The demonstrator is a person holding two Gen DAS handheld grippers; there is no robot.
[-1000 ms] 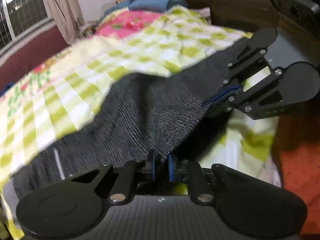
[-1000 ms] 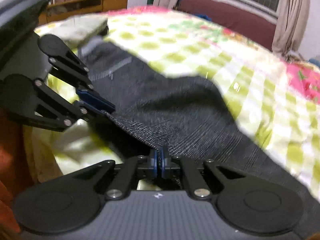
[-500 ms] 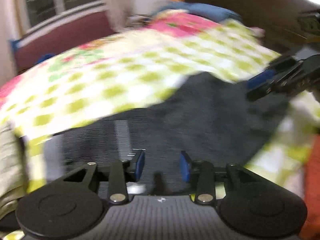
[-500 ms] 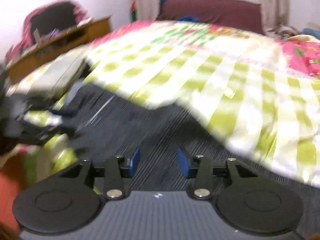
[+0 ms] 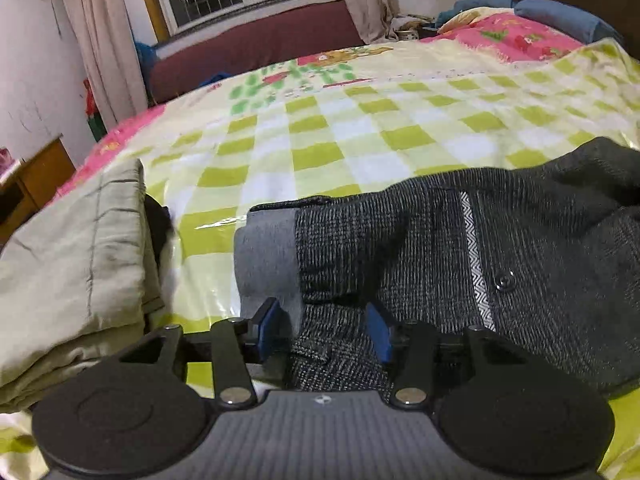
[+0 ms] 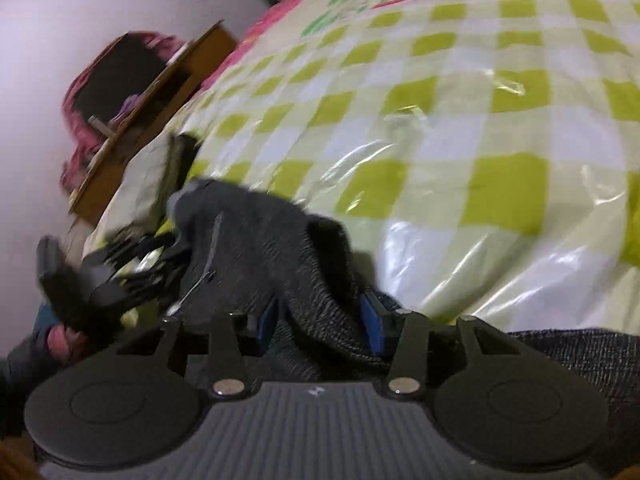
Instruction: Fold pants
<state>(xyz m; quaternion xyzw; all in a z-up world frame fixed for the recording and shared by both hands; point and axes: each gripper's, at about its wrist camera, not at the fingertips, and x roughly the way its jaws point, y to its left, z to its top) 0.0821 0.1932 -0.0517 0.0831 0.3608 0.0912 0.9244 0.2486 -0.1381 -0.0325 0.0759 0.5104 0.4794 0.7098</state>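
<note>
The dark grey woven pants (image 5: pixel 500 256) lie bunched on the green-and-white checked bed cover (image 5: pixel 360 136), with a grey waistband (image 5: pixel 268 260) at their left end and a patterned strip with a button. My left gripper (image 5: pixel 324 332) is open, its blue pads either side of the fabric near the waistband. In the right wrist view the pants (image 6: pixel 260 248) rise in a fold between the blue pads of my open right gripper (image 6: pixel 320 324). The left gripper (image 6: pixel 100 280) shows blurred at the left there.
A folded beige garment (image 5: pixel 68 272) lies on the bed left of the pants. A maroon sofa (image 5: pixel 256 48) and window stand beyond the bed. A wooden cabinet (image 6: pixel 160 92) stands at the left, and pillows (image 5: pixel 532 28) lie at the far right.
Both grippers were shut on the pants' edge a second ago and have opened. They let the fabric drop on the bed, and both have swung towards the waistband end.
</note>
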